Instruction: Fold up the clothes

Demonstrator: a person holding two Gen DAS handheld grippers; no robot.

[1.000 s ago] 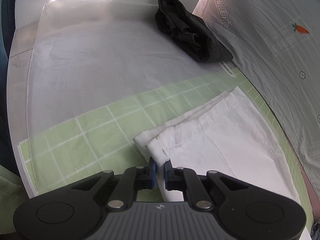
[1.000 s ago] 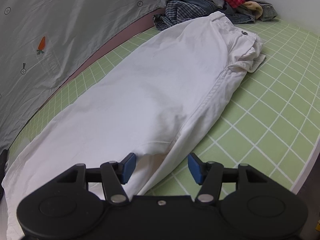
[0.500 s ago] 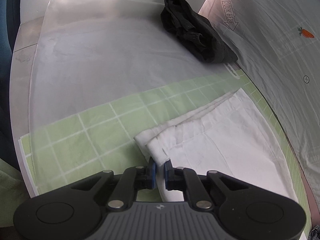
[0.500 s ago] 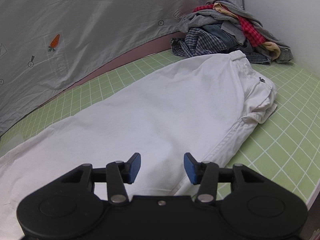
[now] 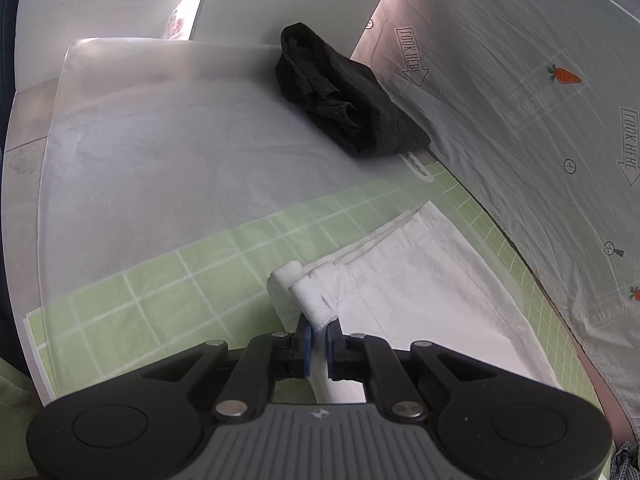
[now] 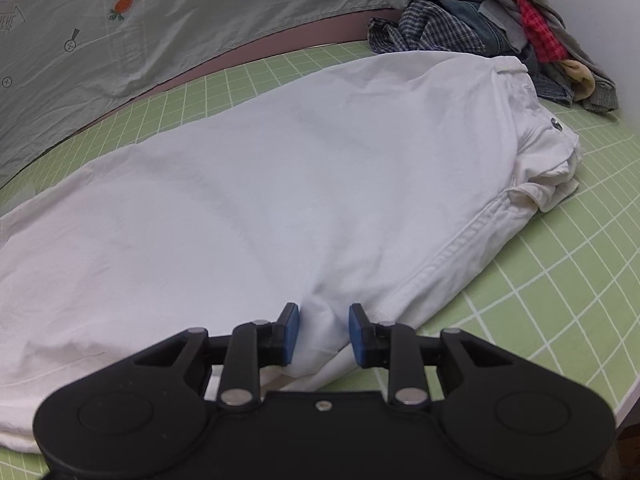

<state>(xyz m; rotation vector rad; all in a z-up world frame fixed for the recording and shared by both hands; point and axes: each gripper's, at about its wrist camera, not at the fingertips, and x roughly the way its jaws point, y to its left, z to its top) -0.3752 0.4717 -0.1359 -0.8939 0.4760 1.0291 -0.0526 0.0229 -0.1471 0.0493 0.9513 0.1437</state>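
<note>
While the white pants (image 6: 280,184) lie flat on the green mat (image 6: 560,280), we pinch their hem with our left gripper (image 5: 318,342), fingers (image 5: 305,340) squeezed tight. Our right gripper (image 6: 323,332) hangs over the pants with fingers (image 6: 290,332) apart, holding nothing. Black clothes (image 5: 348,108) sit far back.

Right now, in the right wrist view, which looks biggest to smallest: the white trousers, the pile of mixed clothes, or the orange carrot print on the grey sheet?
1. White trousers, though nearness to the camera enlarges them.
2. Pile of mixed clothes, farther away.
3. Orange carrot print, clearly smallest.
</note>
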